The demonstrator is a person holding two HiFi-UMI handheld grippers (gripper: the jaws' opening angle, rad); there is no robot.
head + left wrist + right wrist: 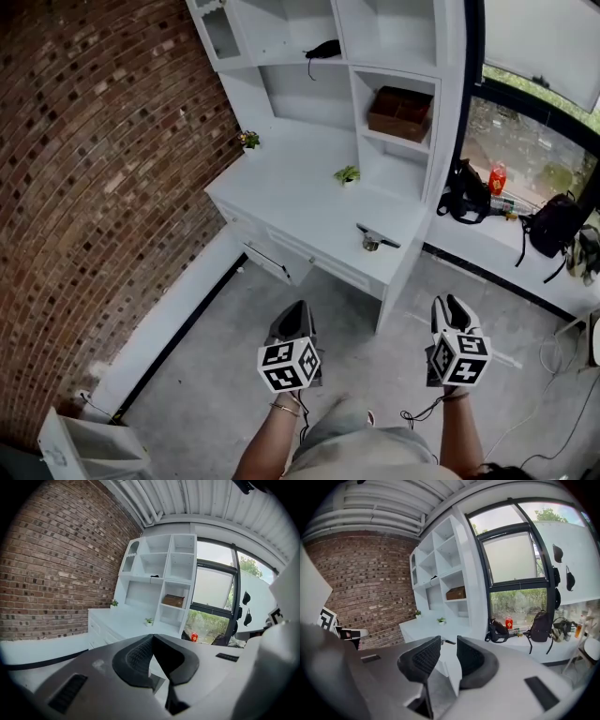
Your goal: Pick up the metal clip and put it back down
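Observation:
The metal clip (375, 238) lies near the front right corner of the white desk (291, 192), dark handles over a shiny body. Both grippers hang over the grey floor in front of the desk, well short of the clip. My left gripper (297, 311) is shut, its dark ribbed tips touching with nothing between them (153, 637). My right gripper (452, 302) is open by a narrow gap (448, 651) and holds nothing. In the right gripper view the clip (448, 641) shows small and far off, in line with that gap.
The desk carries two small potted plants (347, 174) (248, 140) and white shelves with a brown box (400, 112). A brick wall (94, 187) runs along the left. Black bags (466, 195) (553, 225) and a red bottle (497, 177) sit by the window. A white bin (84, 445) stands at lower left.

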